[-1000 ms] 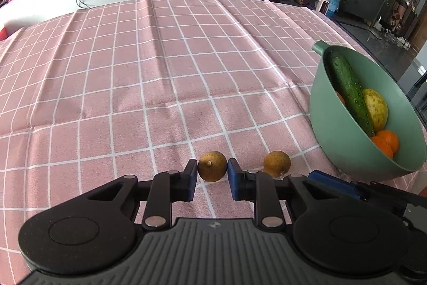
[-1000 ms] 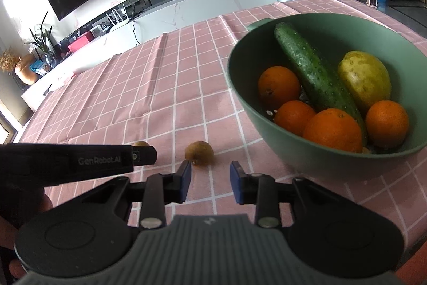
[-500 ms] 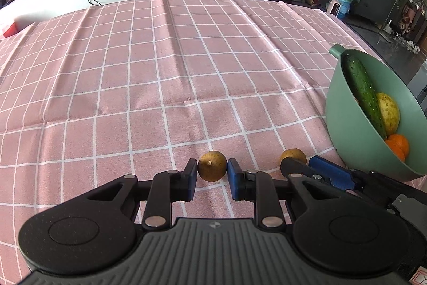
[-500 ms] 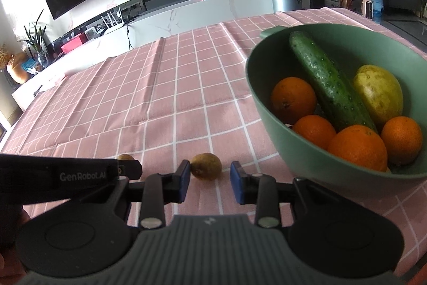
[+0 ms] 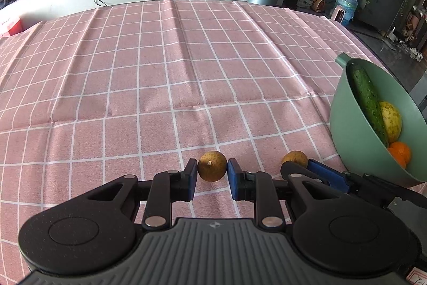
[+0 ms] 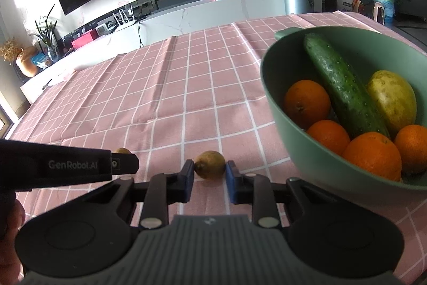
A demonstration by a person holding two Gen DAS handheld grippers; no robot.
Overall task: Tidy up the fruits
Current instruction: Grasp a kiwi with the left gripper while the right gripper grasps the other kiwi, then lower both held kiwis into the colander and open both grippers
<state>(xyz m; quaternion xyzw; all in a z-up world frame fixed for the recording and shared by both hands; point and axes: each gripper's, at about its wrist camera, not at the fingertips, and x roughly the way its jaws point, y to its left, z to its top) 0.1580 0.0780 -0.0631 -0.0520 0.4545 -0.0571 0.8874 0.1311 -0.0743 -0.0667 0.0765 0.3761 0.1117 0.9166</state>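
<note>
Since the earlier frame, the right gripper (image 6: 207, 172) has advanced to the second small round brown fruit (image 6: 209, 164), which previously lay ahead of its open fingers, and has closed on it. The blue finger pads now press both sides of that fruit, which sits on the pink checked tablecloth (image 6: 173, 87) covering the surface. The left gripper (image 5: 212, 172) is unchanged: its fingers stay clamped on the first small round brown fruit (image 5: 212, 166), also low on the cloth.

In the left wrist view, the right gripper's fingers (image 5: 324, 172) reach in from the right, touching the second fruit just beside the first. In the right wrist view, the left gripper's black body (image 6: 66, 167) crosses from the left, with the first fruit partly hidden behind its tip.

Beyond and to the right stands the green plastic bowl (image 6: 293, 140), near both fruits but apart from them. It holds a dark green cucumber (image 6: 344, 84), four oranges (image 6: 307, 103) and a yellow-green oval fruit (image 6: 392, 98).
</note>
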